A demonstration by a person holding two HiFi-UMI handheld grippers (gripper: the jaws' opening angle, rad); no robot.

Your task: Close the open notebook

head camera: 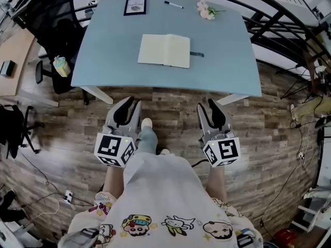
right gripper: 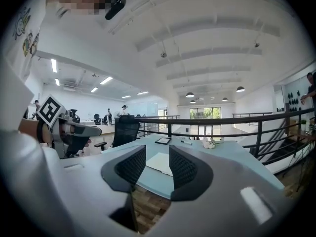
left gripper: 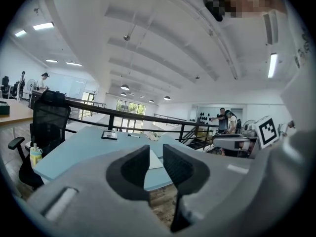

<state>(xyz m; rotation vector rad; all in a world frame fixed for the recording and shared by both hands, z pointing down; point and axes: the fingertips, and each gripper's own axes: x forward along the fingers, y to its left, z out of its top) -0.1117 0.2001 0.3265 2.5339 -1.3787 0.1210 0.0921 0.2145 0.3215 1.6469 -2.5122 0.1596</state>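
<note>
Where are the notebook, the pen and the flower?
notebook (head camera: pixel 152 49), head view, on its left page.
pen (head camera: pixel 174 4), head view, on the middle of its barrel.
flower (head camera: pixel 206 11), head view, on the pale blossoms.

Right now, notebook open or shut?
Open. The notebook lies flat on the blue table, two blank cream pages spread either side of the centre fold.

Open cream notebook (head camera: pixel 164 50), flat, mid-table
</note>
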